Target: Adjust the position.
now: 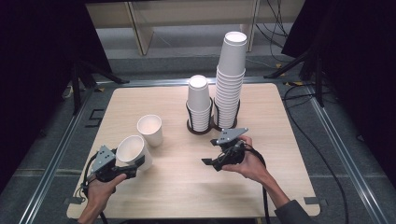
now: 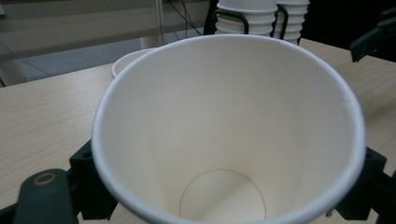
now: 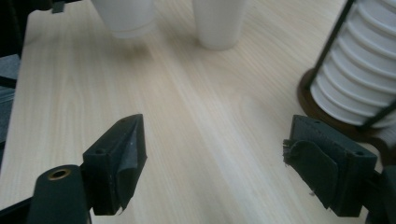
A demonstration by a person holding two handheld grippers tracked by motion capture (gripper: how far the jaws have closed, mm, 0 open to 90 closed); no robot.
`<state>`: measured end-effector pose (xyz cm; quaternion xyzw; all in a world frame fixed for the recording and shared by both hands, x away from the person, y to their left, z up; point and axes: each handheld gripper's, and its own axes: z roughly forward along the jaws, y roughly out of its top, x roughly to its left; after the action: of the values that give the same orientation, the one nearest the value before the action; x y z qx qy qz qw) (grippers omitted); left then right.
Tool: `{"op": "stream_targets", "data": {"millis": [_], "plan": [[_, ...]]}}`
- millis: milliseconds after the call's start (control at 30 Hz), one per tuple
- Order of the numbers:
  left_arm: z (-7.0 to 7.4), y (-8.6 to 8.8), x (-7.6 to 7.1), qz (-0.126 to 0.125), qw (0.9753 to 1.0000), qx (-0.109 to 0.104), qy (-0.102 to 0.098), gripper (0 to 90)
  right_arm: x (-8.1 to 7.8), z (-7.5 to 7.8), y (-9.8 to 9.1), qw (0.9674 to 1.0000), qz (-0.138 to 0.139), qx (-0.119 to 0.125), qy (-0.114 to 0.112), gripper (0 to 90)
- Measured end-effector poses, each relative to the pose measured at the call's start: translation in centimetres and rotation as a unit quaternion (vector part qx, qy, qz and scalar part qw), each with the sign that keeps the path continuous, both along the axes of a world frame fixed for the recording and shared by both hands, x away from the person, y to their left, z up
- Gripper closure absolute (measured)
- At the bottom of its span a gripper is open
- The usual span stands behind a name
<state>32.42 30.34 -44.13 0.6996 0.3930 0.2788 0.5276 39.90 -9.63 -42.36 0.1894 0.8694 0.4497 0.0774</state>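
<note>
At table front-left, the paper cup [image 1: 133, 151] is clamped in the left gripper [image 1: 122, 164], tilted mouth-up, probably for carrying. Just behind it stands a second cup [image 1: 150, 130]. The right gripper [image 1: 215, 161] hovers open-jawed and empty, near the racked stacks [image 1: 229, 88].

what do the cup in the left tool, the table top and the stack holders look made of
Cup: likely paper, matte white, with a rolled rim and a side seam.
Table top: pale wood or wood-look laminate, smooth, with straight grain lines.
Stack holders: probably thin dark metal wire on a round dark base; the base material is unclear.
</note>
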Motion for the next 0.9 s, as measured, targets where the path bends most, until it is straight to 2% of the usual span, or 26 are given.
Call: {"op": "stream_targets", "data": {"millis": [200, 233, 367, 600, 633, 700, 733, 800, 900], "plan": [[-0.1, 1.1, 0.2, 0.026, 0.9996, 0.006, 0.010, 15.3, 0.3, -0.1, -1.3, 0.9994, -0.035, -0.005, 0.002, 21.3], [-0.2, 1.3, 0.4, 0.027, 0.9996, 0.001, 0.006, 15.2, 0.3, -0.1, -1.4, 0.9992, -0.038, -0.001, 0.004, 21.4], [-0.3, 2.0, 0.4, 0.040, 0.9991, 0.006, 0.011, 15.2, 0.4, -0.2, -2.0, 0.9986, -0.052, -0.004, 0.004, 21.4], [-0.5, 3.0, 0.8, 0.070, 0.9974, 0.014, 0.013, 15.1, 0.5, -0.8, -2.7, 0.9980, -0.062, -0.011, 0.007, 21.1], [-0.7, 3.1, 1.0, 0.072, 0.9973, 0.011, 0.010, 15.1, 0.4, -0.9, -2.8, 0.9974, -0.069, -0.012, 0.017, 21.0], [-0.8, 3.3, 1.2, 0.083, 0.9963, 0.015, 0.013, 15.0, 0.4, -1.0, -3.0, 0.9974, -0.069, -0.017, 0.016, 20.9], [-0.9, 3.4, 1.3, 0.088, 0.9959, 0.014, 0.014, 15.0, 0.4, -1.1, -3.2, 0.9975, -0.069, -0.018, 0.009, 20.9], [-1.0, 3.7, 1.5, 0.097, 0.9950, 0.017, 0.019, 15.0, 0.4, -1.3, -3.3, 0.9974, -0.068, -0.017, 0.019, 20.8], [-1.1, 3.9, 1.8, 0.107, 0.9939, 0.017, 0.023, 14.9, 0.3, -1.4, -3.8, 0.9969, -0.074, -0.017, 0.020, 20.5]]}}
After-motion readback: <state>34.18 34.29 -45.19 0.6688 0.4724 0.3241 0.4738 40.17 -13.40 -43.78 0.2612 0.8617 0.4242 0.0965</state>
